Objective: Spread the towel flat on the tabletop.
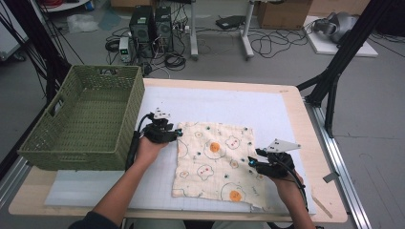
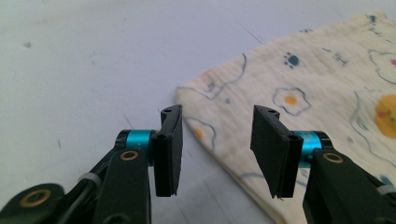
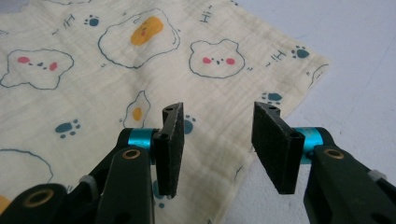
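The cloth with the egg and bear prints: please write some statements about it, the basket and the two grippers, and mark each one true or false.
1. The cloth lies spread flat on the white mat. True.
2. The green basket holds the cloth. False: the basket's inside shows nothing in it, and the cloth lies on the mat to its right.
3. The left gripper is open, with nothing pinched between its pads. True.
4. The right gripper is shut on the cloth. False: its jaws stand apart above the cloth's edge and pinch nothing.
5. The left gripper is near a corner of the cloth. True.
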A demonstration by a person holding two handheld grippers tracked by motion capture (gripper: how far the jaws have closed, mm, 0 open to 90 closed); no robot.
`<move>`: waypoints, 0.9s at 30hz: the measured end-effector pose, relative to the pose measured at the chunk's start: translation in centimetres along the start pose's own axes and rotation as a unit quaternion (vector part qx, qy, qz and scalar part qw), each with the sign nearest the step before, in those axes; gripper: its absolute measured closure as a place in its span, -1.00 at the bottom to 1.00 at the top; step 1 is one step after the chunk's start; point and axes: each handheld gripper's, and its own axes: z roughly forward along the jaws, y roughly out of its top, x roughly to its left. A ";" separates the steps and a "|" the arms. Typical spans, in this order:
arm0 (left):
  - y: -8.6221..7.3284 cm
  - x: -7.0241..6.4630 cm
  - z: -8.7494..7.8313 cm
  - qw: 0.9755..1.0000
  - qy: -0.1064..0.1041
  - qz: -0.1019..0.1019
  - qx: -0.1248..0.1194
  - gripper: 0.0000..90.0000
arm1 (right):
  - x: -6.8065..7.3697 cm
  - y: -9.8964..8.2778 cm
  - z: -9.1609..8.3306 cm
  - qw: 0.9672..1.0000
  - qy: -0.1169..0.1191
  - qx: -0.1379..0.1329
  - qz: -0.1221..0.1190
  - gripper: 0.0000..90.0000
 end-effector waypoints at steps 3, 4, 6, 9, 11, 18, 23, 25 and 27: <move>1.1 0.4 0.8 1.000 0.013 -0.016 -0.010 0.19 | 0.0 0.0 0.0 1.000 0.000 -0.003 0.001 0.16; 1.3 0.5 1.2 1.000 0.016 -0.022 -0.008 0.18 | 0.0 0.0 0.1 1.000 -0.001 -0.004 0.001 0.15; 1.6 0.7 1.8 0.999 0.020 -0.035 0.002 0.19 | -0.1 0.0 0.1 1.000 0.000 -0.004 0.002 0.14; 1.2 0.8 2.6 0.999 0.025 -0.032 0.013 0.17 | -0.3 0.0 0.0 1.000 -0.002 -0.013 0.006 0.12; 0.8 0.7 3.2 0.999 0.020 -0.021 0.032 0.09 | -0.4 0.0 -0.1 1.000 -0.003 -0.017 0.009 0.11; 0.6 -0.5 4.0 0.999 0.021 0.029 0.038 0.41 | -0.5 0.0 -0.2 1.000 -0.002 -0.026 0.012 0.10; 0.7 -0.7 3.9 0.997 0.041 0.060 0.036 0.91 | -0.4 0.1 -0.1 1.000 0.000 -0.026 0.010 0.10; 0.7 0.0 3.7 0.997 0.061 0.046 0.032 0.91 | -0.5 0.2 0.0 1.000 0.002 -0.025 0.012 0.10; 0.6 1.2 3.4 0.997 0.076 0.022 0.025 0.91 | -0.6 0.3 0.2 1.000 0.001 -0.025 0.010 0.09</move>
